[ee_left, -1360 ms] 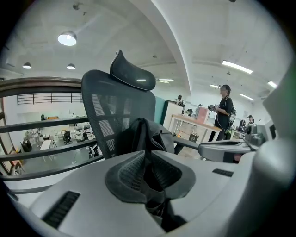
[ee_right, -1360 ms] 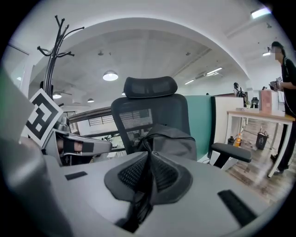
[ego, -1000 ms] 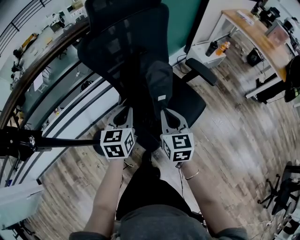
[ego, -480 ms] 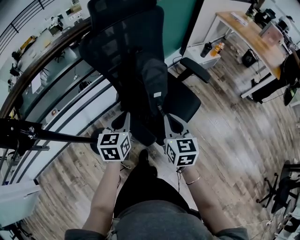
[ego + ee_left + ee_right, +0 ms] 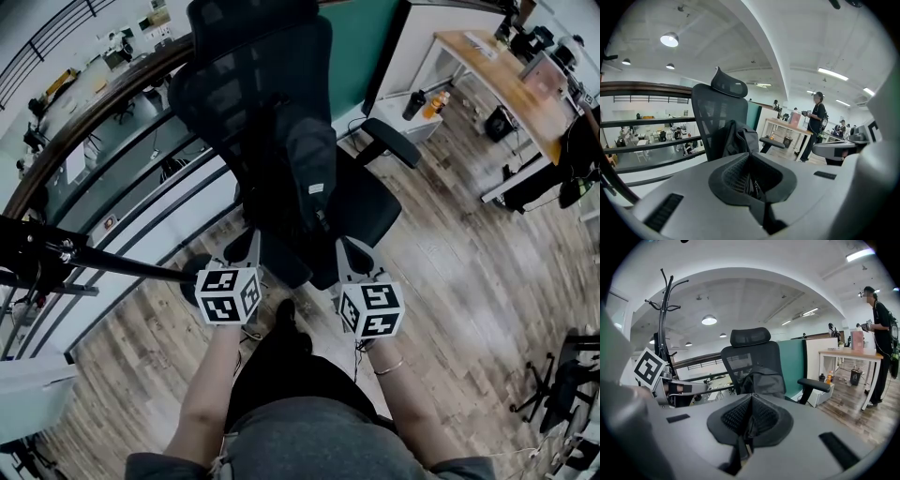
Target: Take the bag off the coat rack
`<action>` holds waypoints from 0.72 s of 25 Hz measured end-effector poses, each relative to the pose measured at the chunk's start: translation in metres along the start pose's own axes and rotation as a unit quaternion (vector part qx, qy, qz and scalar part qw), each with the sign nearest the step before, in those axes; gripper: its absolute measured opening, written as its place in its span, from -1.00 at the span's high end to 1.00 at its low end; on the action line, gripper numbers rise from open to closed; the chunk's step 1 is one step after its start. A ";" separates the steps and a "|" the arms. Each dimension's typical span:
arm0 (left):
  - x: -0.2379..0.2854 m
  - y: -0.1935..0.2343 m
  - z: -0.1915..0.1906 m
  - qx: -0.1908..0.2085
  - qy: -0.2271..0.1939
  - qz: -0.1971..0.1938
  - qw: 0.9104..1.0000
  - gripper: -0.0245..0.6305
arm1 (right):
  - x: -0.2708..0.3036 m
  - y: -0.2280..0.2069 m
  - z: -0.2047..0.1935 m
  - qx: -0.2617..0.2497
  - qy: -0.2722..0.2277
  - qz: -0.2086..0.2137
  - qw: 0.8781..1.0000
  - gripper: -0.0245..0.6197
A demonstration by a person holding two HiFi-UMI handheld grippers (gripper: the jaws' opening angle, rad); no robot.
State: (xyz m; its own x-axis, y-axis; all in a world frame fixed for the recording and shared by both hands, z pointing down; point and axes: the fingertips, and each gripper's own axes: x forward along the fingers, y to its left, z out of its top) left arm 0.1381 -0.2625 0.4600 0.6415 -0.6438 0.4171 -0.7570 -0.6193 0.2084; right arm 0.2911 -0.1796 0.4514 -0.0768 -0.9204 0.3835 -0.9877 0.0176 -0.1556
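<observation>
The bag sits on the chair, on the seat and upright against the backrest, its long axis running up the backrest. It is off the coat rack, which stands beside the chair. The left gripper and right gripper hover before the seat's front edge, jaws closed and empty. The bag lies straight ahead between them, about equally near each.

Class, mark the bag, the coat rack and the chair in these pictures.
bag [image 5: 765, 379], right gripper view, on its front panel.
coat rack [image 5: 661, 324], right gripper view, on its upright pole.
chair [image 5: 750, 336], right gripper view, on its headrest.
</observation>
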 end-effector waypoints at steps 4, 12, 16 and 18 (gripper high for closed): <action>-0.002 -0.001 -0.001 -0.002 0.000 0.002 1.000 0.83 | -0.003 -0.001 0.002 -0.003 -0.002 0.002 1.000 0.92; -0.009 0.003 -0.002 -0.006 0.001 0.004 1.000 0.83 | -0.004 0.004 -0.002 0.007 0.002 0.005 1.000 0.92; -0.011 0.006 -0.003 -0.008 0.002 0.004 1.000 0.83 | -0.003 0.007 -0.005 0.010 0.006 0.006 1.000 0.92; -0.011 0.007 -0.002 -0.008 0.002 0.004 1.000 0.83 | -0.002 0.009 -0.005 0.007 0.006 0.006 1.000 0.92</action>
